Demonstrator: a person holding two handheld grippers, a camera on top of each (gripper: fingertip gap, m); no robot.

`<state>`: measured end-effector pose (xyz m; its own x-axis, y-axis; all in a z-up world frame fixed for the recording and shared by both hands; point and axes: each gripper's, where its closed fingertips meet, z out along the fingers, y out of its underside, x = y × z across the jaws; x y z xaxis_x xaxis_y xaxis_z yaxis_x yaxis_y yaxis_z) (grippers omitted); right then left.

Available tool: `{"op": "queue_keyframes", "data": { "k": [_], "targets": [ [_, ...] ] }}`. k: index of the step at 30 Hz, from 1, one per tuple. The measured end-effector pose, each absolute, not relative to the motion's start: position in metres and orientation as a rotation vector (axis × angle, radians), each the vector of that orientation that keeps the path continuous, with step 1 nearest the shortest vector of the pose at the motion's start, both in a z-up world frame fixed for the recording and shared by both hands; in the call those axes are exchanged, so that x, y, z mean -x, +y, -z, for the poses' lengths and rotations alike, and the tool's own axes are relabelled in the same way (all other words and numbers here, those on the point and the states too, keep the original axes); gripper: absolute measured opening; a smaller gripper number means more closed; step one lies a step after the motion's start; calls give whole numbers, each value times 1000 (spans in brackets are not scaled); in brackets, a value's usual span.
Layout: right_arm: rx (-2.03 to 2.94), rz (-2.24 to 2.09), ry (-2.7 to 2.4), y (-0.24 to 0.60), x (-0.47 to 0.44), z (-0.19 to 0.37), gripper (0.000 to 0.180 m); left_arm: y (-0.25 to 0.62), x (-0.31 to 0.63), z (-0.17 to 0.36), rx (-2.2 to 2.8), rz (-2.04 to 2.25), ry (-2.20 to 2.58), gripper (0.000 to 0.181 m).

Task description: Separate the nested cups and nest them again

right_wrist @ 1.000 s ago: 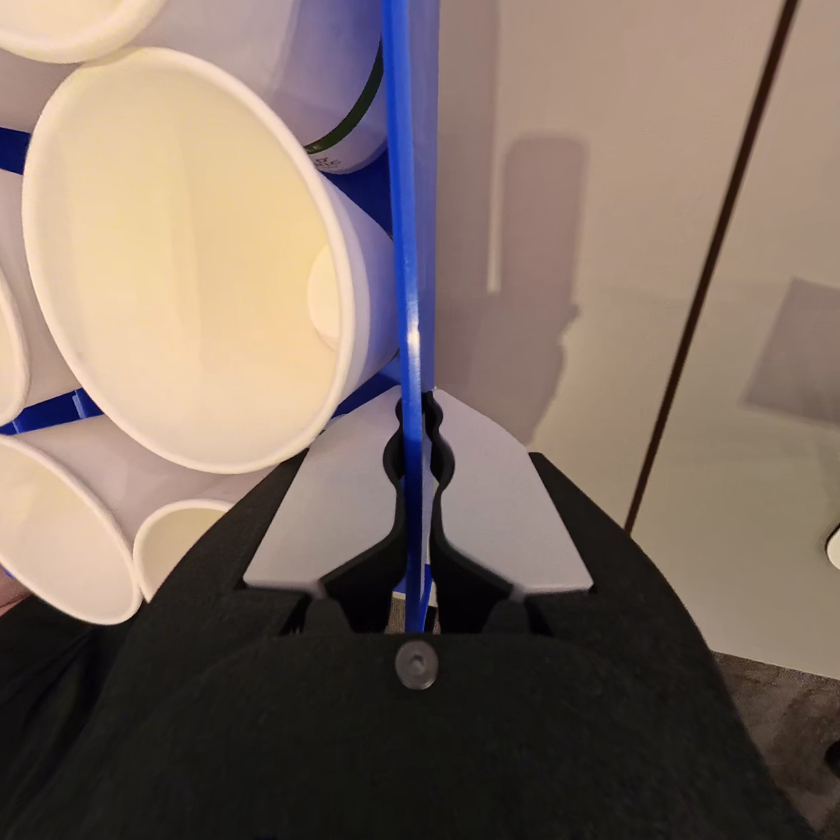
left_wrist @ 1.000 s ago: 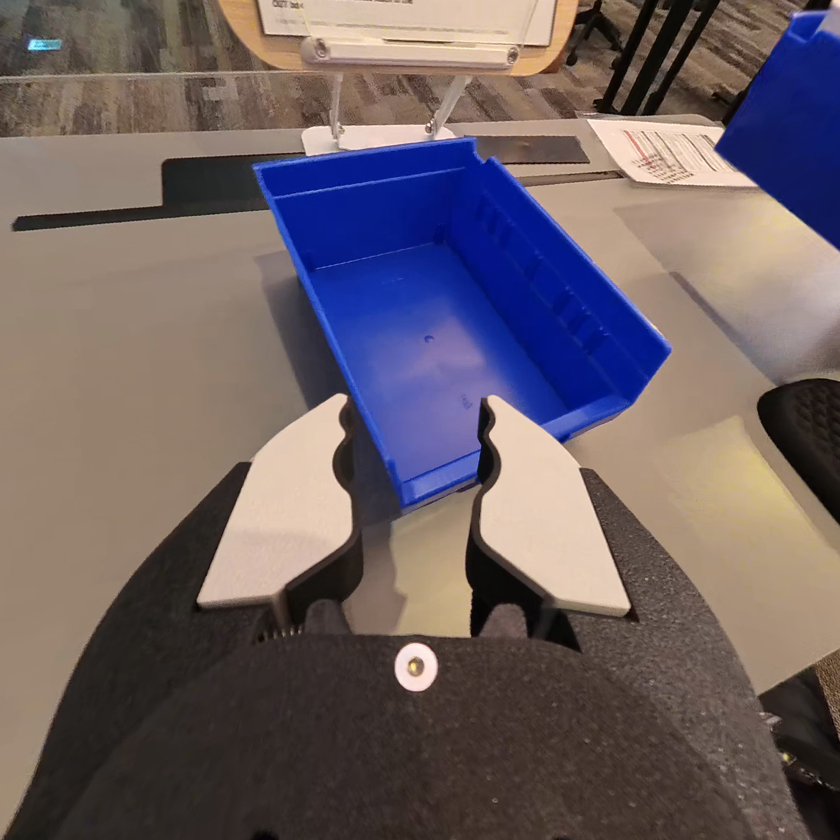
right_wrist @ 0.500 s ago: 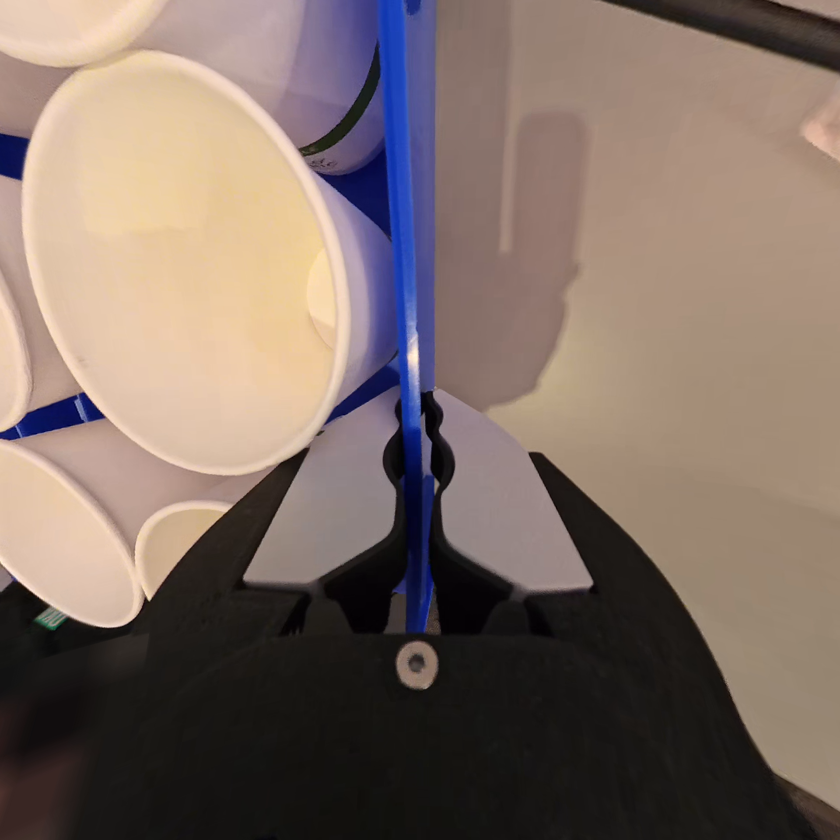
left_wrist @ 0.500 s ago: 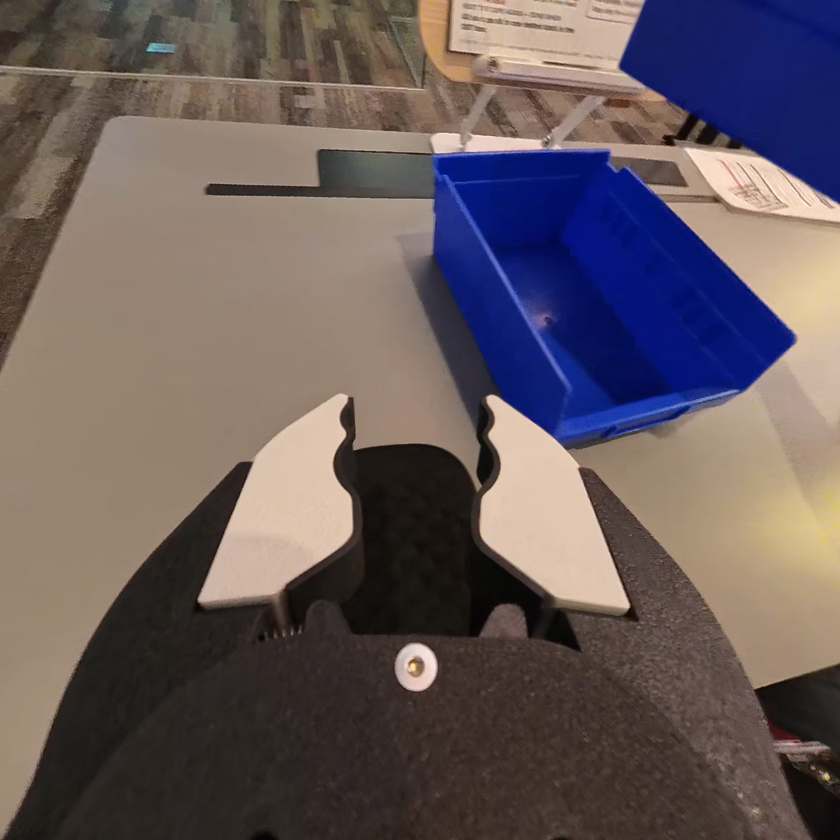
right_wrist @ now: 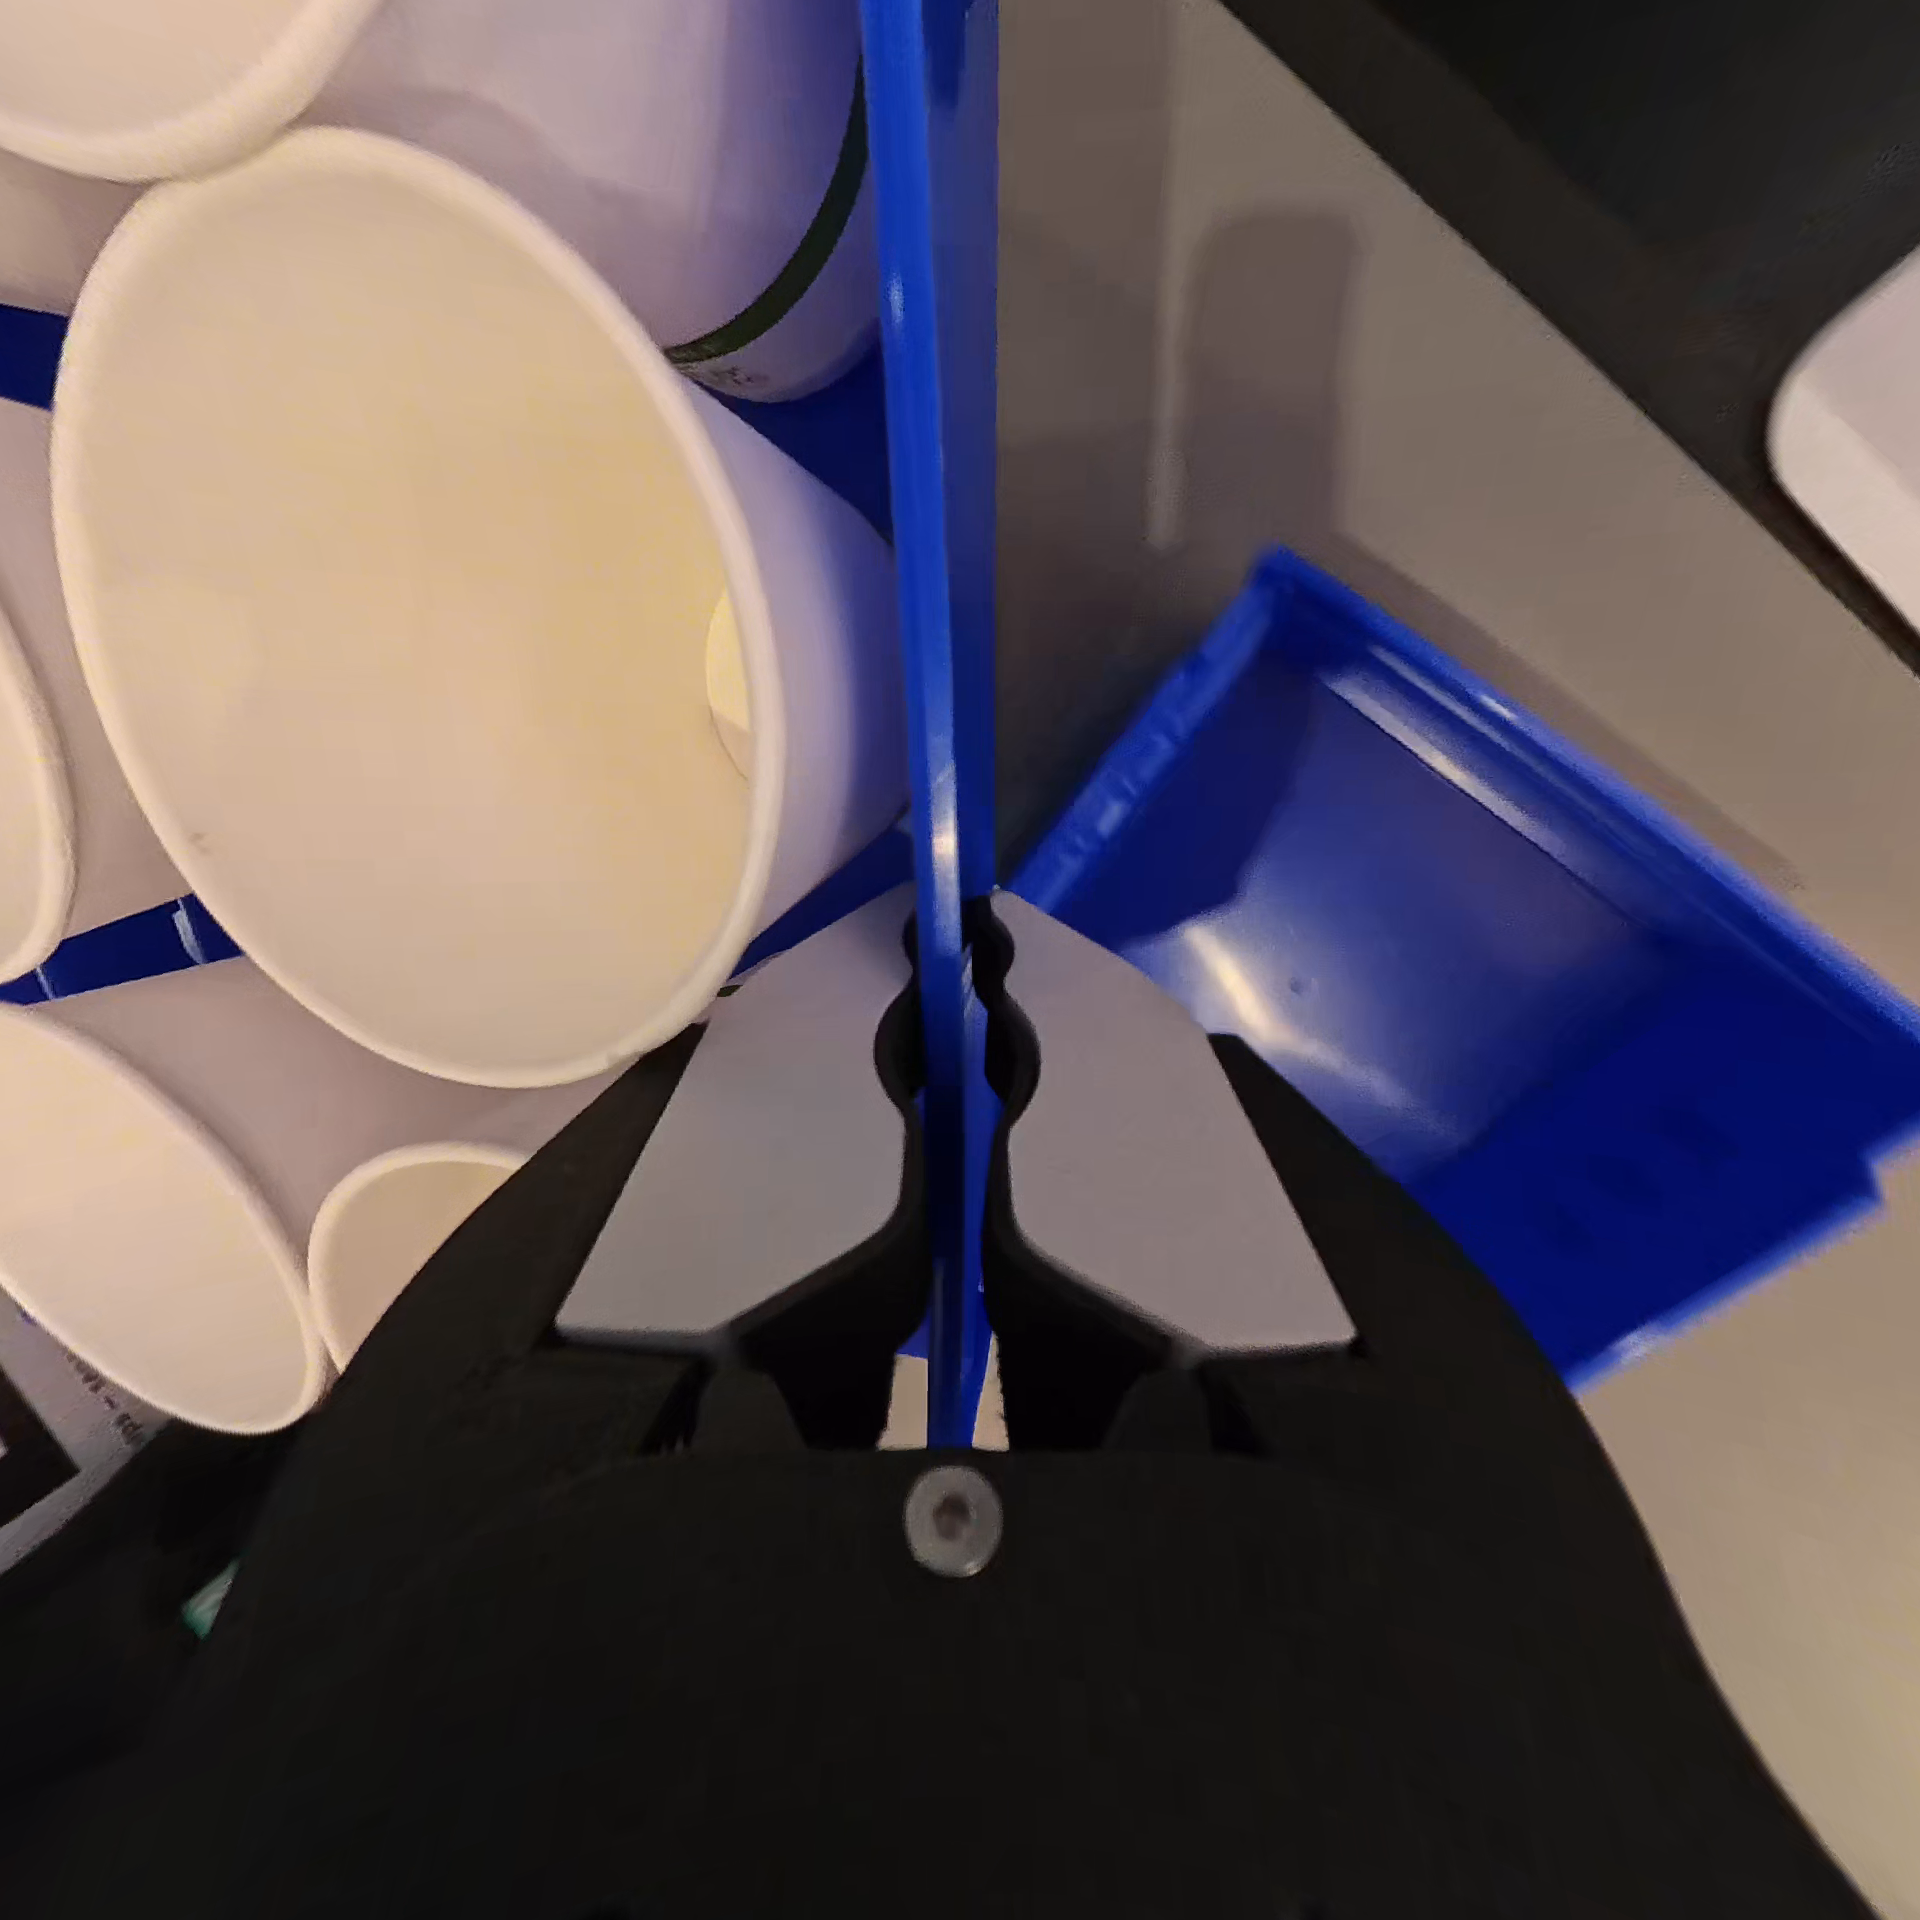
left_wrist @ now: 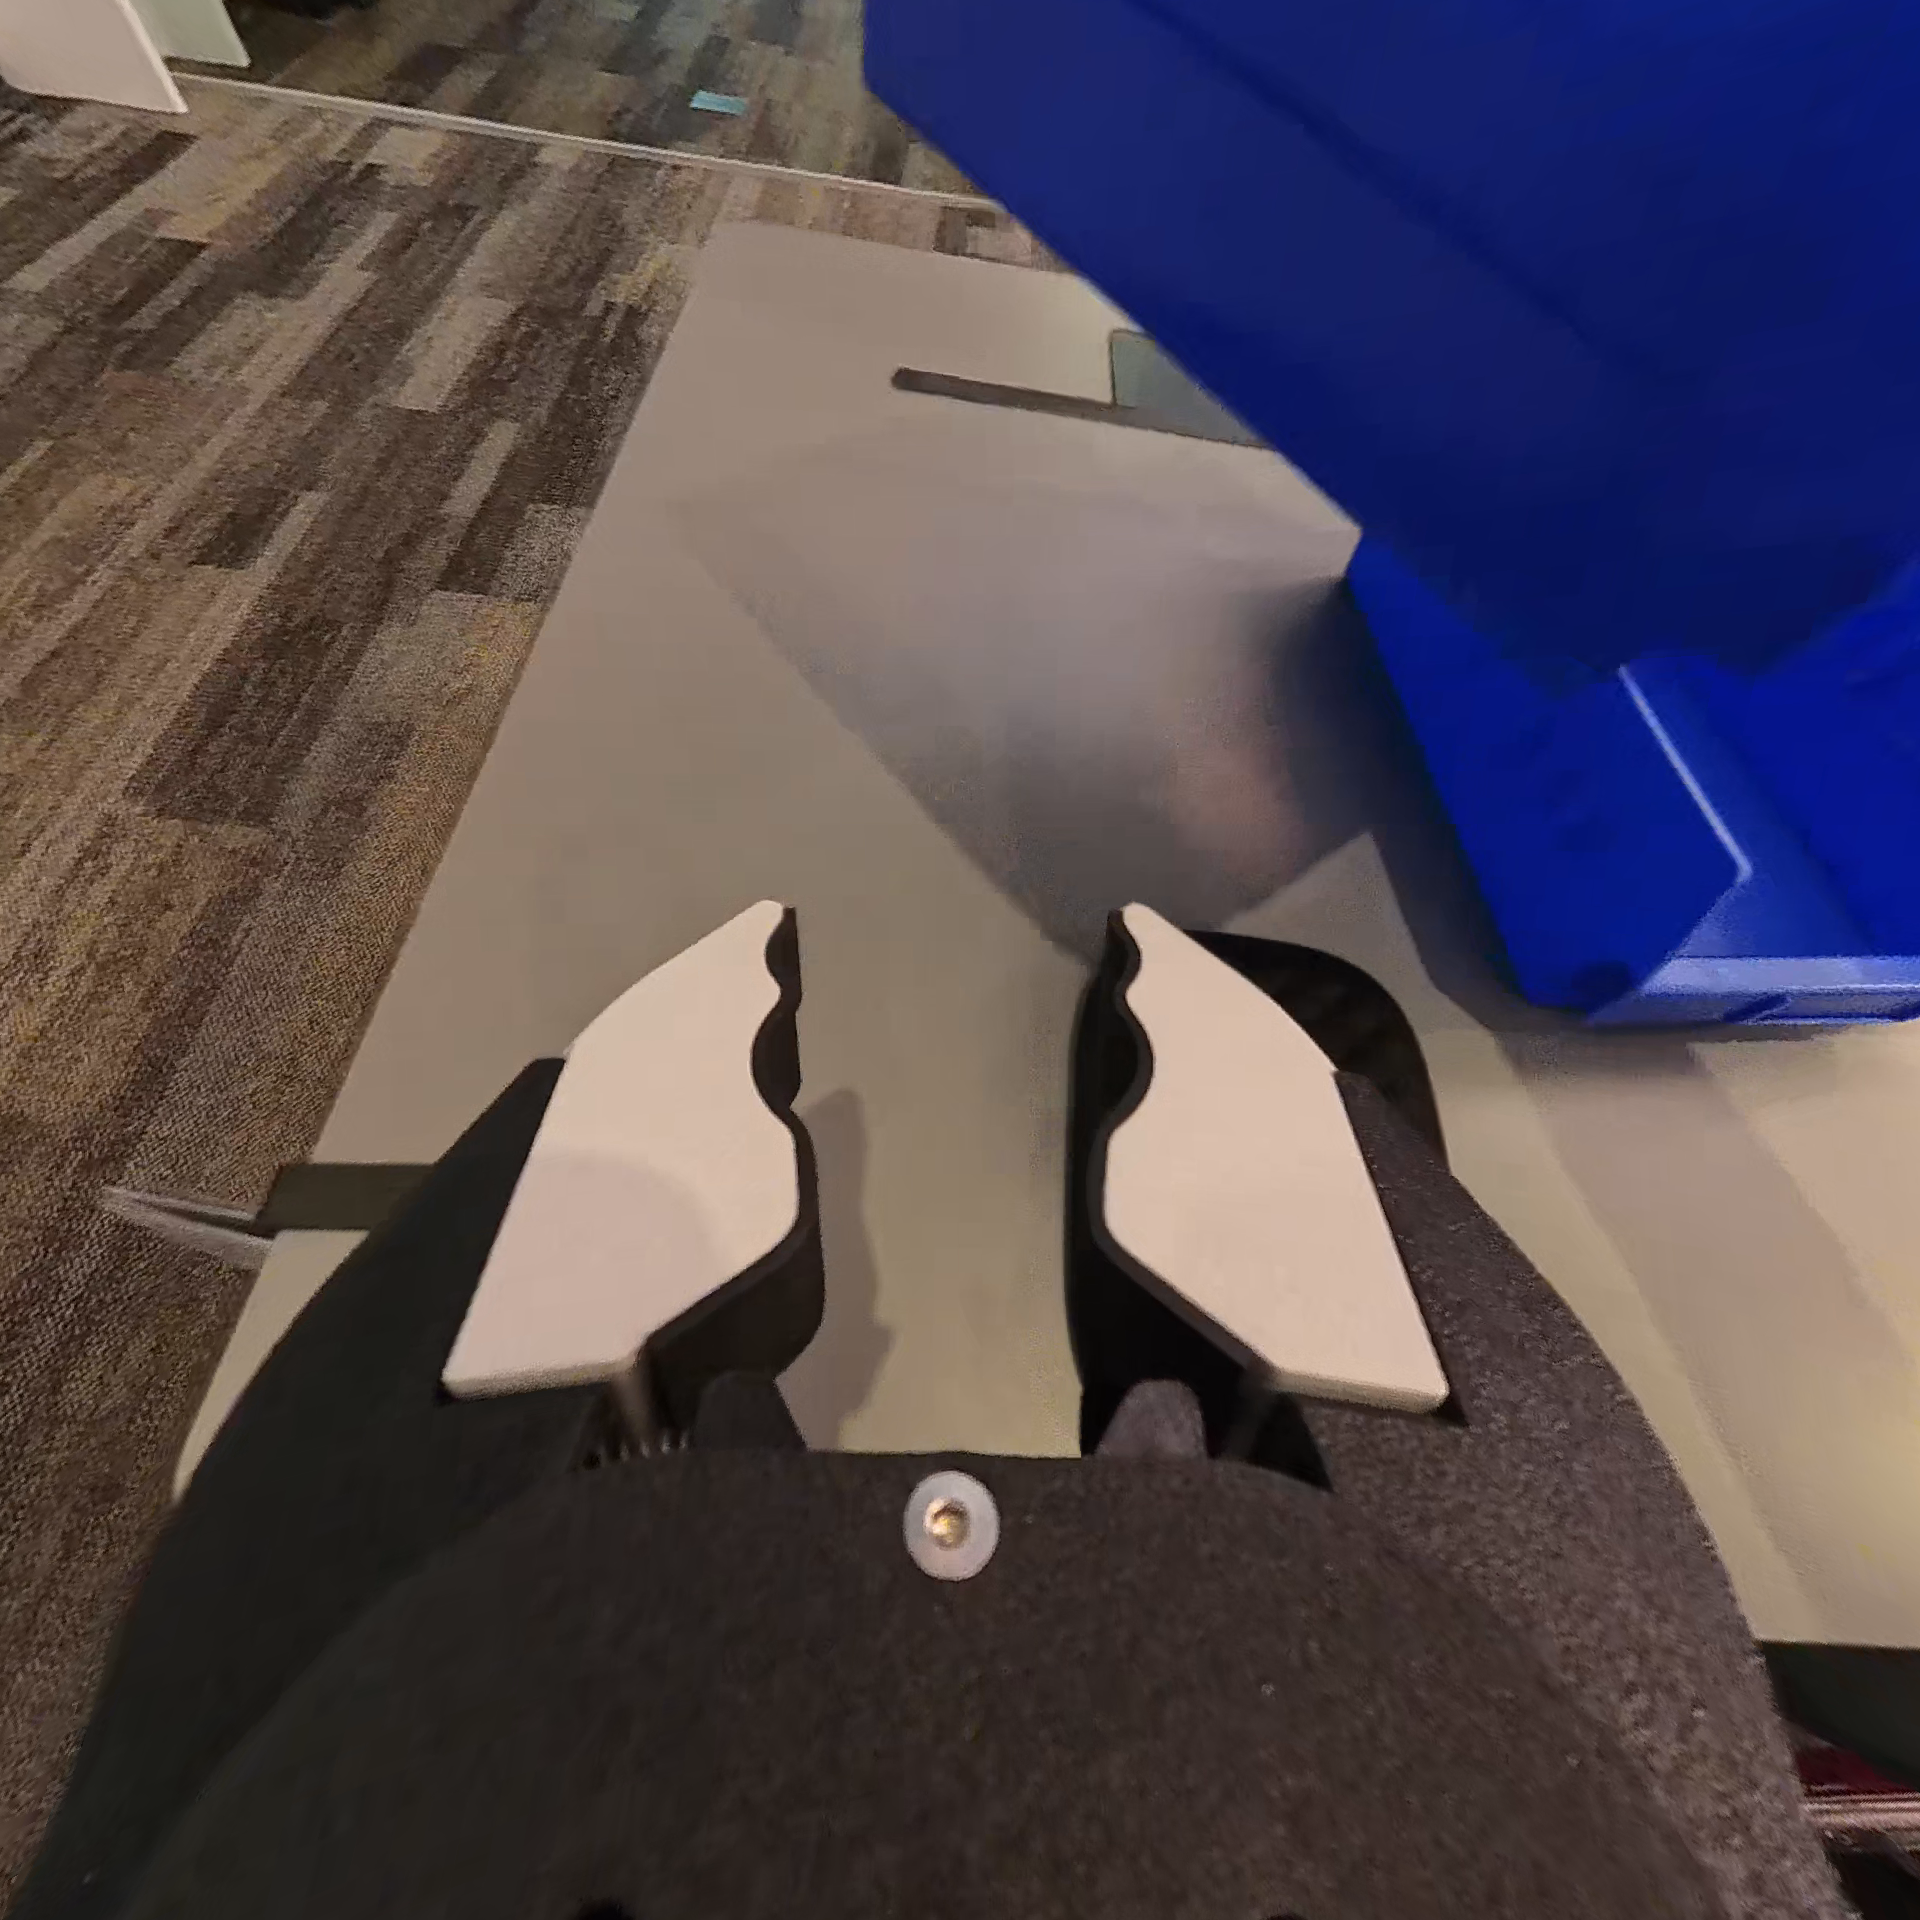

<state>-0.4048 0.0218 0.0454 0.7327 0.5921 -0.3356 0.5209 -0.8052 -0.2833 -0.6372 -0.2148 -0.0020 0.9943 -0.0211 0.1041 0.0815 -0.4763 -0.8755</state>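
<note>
My right gripper (right_wrist: 954,914) is shut on the side wall of a blue bin (right_wrist: 935,416) and holds it in the air. Several white paper cups (right_wrist: 405,603) lie inside that bin on its left side, mouths toward the camera. In the left wrist view the held bin (left_wrist: 1455,260) fills the upper right, above the table. My left gripper (left_wrist: 951,920) is open and empty over the grey table (left_wrist: 883,623), to the left of a second blue bin (left_wrist: 1683,862).
The second blue bin, empty, rests on the table and also shows in the right wrist view (right_wrist: 1455,987). The table's left edge meets patterned carpet (left_wrist: 260,520). A black chair part (left_wrist: 1340,997) shows behind my left gripper's right finger.
My left gripper has swung left, away from the empty bin, toward the table's left edge. The held bin of cups has moved in over the table and above the empty bin.
</note>
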Motion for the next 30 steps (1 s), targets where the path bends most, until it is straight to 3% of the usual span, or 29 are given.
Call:
{"op": "queue_keyframes", "data": {
  "k": [7, 17, 26, 29, 30],
  "targets": [
    [2751, -565, -938, 27, 490, 9, 5, -220, 651, 6, 2055, 123, -75, 57],
    [2835, -518, -812, 23, 525, 93, 5, -184, 633, 40, 2116, 135, -19, 65],
    [2822, -480, -859, 20, 529, 99, 9, -139, 652, 80, 2160, -48, -77, 59],
    [2750, -477, -834, 28, 525, 89, 31, -132, 655, 94, 2183, -48, -96, 56],
    [2713, -465, -861, 31, 523, 83, 32, -130, 657, 96, 2183, -51, -102, 54]
  ]
}}
